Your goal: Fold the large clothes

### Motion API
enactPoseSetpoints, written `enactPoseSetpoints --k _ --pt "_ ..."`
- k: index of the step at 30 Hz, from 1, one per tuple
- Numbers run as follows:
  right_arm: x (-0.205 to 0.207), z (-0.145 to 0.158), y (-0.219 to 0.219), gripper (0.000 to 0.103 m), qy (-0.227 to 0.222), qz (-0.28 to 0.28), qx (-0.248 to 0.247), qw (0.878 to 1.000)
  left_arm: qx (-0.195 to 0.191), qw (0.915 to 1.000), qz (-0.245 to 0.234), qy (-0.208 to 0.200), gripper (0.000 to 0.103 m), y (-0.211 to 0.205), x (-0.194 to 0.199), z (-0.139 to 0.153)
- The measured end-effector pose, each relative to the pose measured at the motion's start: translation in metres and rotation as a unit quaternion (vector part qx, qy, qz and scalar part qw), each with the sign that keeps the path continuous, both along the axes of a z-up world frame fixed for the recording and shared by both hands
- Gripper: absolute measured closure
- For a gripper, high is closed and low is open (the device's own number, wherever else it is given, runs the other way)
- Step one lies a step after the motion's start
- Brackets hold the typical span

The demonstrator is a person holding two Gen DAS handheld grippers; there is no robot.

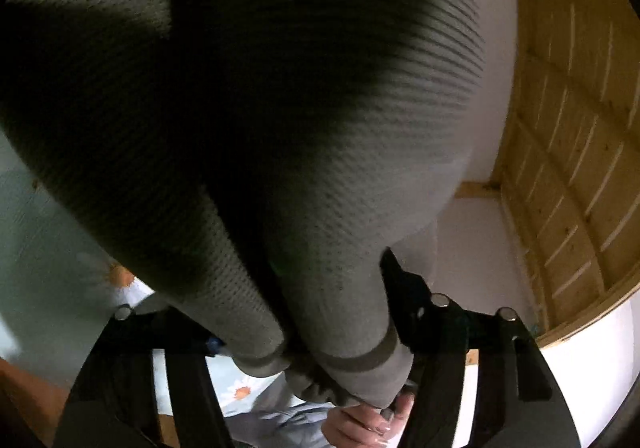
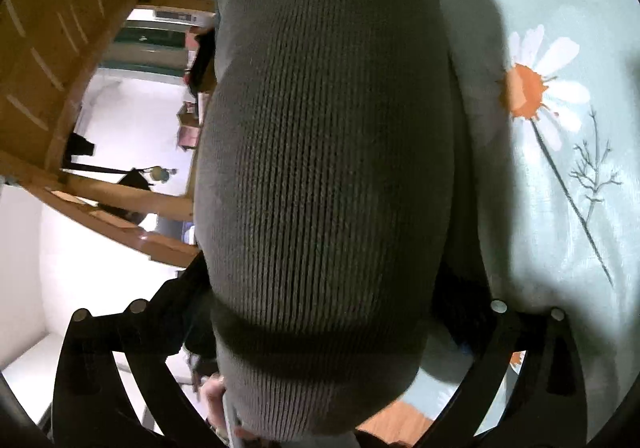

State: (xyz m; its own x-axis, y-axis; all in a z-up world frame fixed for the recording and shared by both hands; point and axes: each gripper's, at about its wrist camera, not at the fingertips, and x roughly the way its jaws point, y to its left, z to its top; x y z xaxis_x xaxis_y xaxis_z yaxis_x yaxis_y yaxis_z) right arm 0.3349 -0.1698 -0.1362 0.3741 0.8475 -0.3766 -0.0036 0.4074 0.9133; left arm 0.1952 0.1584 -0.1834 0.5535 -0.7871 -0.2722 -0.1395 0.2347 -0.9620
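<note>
One grey ribbed knit garment (image 1: 248, 96) fills both views, gathered into two rolled folds in the left wrist view. One gripper (image 1: 332, 312) shows there, and one gripper (image 2: 316, 312) in the right wrist view. One hand (image 1: 368, 424) shows beneath the knit. One pale green daisy-print bedsheet (image 2: 560, 208) carries three daisies seen clearly, others cut off at the edges.

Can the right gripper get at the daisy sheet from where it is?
Probably not directly. The grey knit garment fills the space between the right gripper's open jaws and hangs in front of them; the daisy sheet shows only off to one side.
</note>
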Motion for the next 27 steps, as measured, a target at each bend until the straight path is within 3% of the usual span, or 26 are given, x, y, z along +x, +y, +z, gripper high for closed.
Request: enactPoseSetpoints --k 3,5,8,11,15,22,27 --pt "-0.004 0.004 0.002 0.003 -0.011 -0.011 -0.010 1.000 0.004 0.9999 -0.008 -0.010 0.055 0.002 -0.003 0.007" --pt "-0.008 0.013 0.003 0.015 -0.020 -0.004 -0.028 0.999 0.026 0.9995 -0.010 -0.018 0.057 0.001 -0.007 0.016" --pt "-0.018 0.034 0.001 0.023 -0.056 -0.001 -0.048 0.997 0.062 0.9970 -0.014 -0.044 0.059 -0.003 -0.015 0.035" --pt "-0.022 0.056 0.000 0.024 -0.081 -0.011 -0.059 0.995 0.109 0.9904 -0.013 -0.084 0.059 -0.010 -0.018 0.063" --pt "-0.014 0.097 0.000 0.026 -0.122 -0.015 -0.083 0.989 0.115 0.9865 -0.007 -0.117 0.059 -0.007 -0.012 0.093" --pt "0.034 0.191 0.045 0.027 -0.199 0.014 -0.094 0.975 0.111 0.9739 0.048 -0.192 0.059 0.047 0.014 0.171" --pt "0.087 0.253 0.117 0.027 -0.242 0.053 -0.080 0.965 0.124 0.9584 0.111 -0.232 0.059 0.119 0.031 0.225"
